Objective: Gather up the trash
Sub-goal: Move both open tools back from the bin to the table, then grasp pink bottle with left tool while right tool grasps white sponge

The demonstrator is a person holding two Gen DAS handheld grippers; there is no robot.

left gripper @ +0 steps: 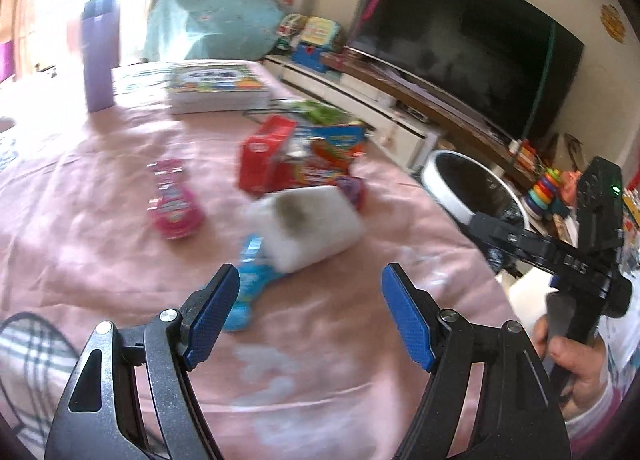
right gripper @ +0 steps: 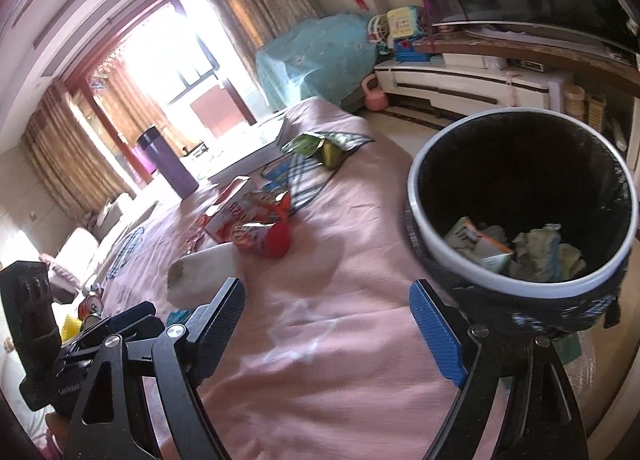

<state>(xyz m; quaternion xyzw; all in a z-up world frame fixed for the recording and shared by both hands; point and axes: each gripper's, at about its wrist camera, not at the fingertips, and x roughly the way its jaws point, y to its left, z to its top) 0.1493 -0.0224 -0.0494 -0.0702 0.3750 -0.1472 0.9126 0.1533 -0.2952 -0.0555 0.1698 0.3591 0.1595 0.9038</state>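
Litter lies on a pink tablecloth [left gripper: 100,260]. Just ahead of my open, empty left gripper [left gripper: 312,300] are a blue wrapper [left gripper: 248,288] and a white block with a dark stain [left gripper: 304,227]. Farther back lie a pink wrapper [left gripper: 174,199], a red box [left gripper: 266,155] and a colourful snack packet [left gripper: 332,159]. My right gripper [right gripper: 330,320] is open and empty over the cloth, beside a black bin with a white rim [right gripper: 416,199] that holds crumpled trash [right gripper: 516,252]. The white block [right gripper: 204,272], red box [right gripper: 224,215] and a green wrapper [right gripper: 316,143] show ahead of it.
A purple bottle [left gripper: 100,55] and a stack of books [left gripper: 216,85] stand at the table's far side. The bin [left gripper: 440,175] sits off the table's right edge. A TV [left gripper: 460,39] on a low cabinet is behind it. A hand [left gripper: 576,368] holds the right gripper's handle.
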